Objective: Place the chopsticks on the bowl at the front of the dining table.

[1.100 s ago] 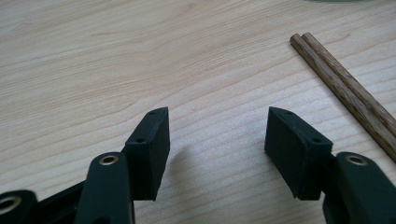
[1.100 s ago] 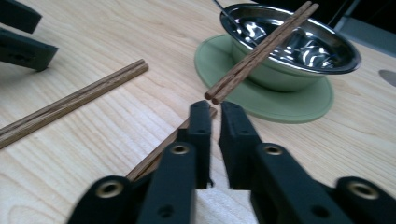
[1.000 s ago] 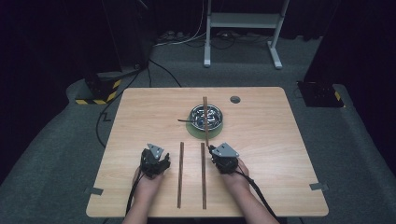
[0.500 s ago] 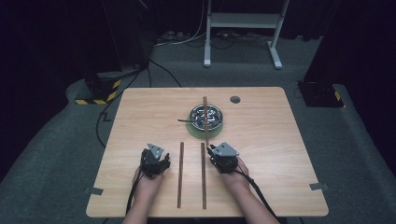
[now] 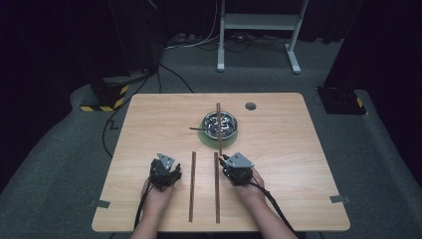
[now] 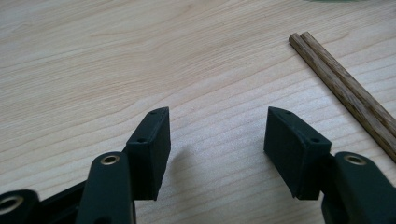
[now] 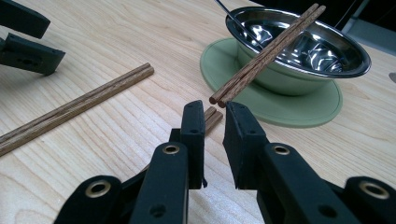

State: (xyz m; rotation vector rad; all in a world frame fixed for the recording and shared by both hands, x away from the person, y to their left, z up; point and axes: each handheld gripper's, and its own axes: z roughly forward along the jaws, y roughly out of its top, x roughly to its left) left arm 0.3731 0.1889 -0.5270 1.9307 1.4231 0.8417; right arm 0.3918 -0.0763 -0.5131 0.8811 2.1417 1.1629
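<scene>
black-and-yellow striped block [image 5: 102,97] and white stand [image 5: 257,30] beyond table

Chopstick pair under right gripper [image 5: 217,186]: brown wood, two sticks side by side, flat on table, lengthwise, lower centre of high view. In right gripper view [image 7: 212,116], far tips visible between parted jaws.

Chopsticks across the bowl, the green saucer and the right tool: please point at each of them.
chopsticks across the bowl [image 7: 266,53], right gripper view, middle of the pair.
green saucer [image 7: 322,109], right gripper view, bare rim.
right tool [image 7: 212,128], right gripper view, between its fingertips.
</scene>
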